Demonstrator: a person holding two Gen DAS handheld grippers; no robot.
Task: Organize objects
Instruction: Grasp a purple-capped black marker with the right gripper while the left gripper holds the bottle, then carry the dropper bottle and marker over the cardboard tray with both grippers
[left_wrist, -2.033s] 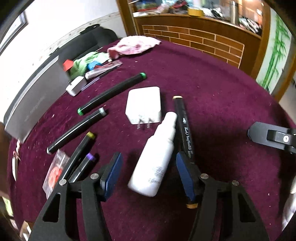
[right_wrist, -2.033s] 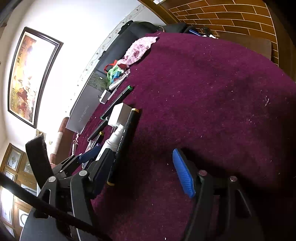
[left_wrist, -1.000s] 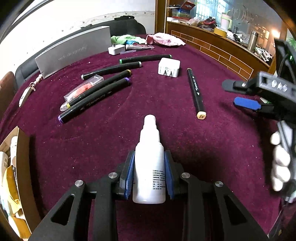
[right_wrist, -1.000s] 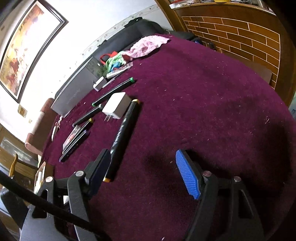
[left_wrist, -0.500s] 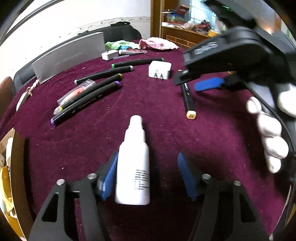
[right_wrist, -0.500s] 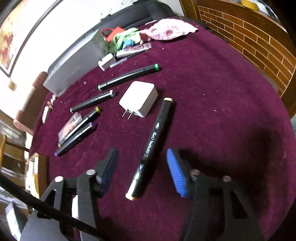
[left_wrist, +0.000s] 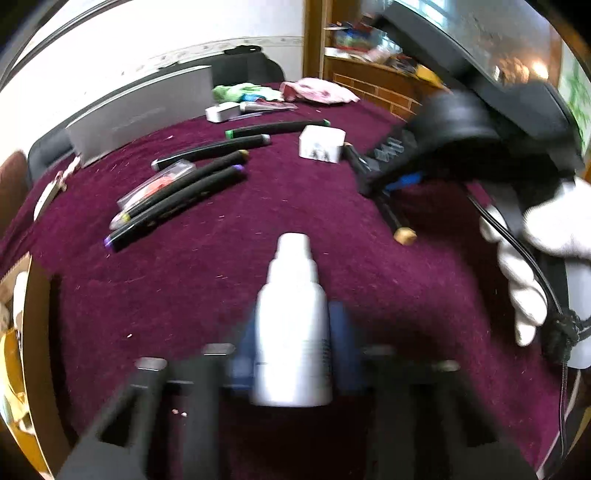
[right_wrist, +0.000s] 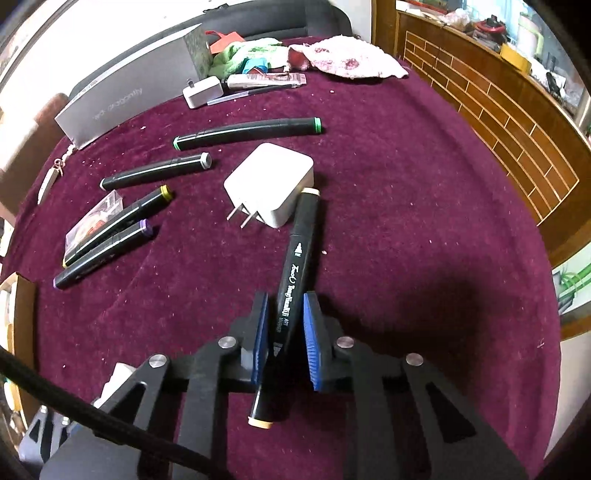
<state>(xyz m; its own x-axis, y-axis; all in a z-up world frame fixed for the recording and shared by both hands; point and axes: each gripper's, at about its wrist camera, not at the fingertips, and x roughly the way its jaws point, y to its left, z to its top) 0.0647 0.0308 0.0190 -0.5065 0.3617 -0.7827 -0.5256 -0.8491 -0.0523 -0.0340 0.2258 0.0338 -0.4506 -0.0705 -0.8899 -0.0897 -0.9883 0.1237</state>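
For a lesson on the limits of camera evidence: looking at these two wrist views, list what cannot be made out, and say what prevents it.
- Print on the white bottle, left wrist view: motion blur.
- Far end of the tan-capped marker, left wrist view: the right gripper covers it.
- Contents of the cardboard box, right wrist view: cut off by the left edge.
- Lettering on the grey box, right wrist view: too small.

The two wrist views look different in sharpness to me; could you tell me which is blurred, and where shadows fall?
Left wrist view: smeared near the lens, white bottle and left gripper soft. Right wrist view: crisp, lettering on the black marker readable; a dark shadow lies on the maroon cloth beside the right gripper.
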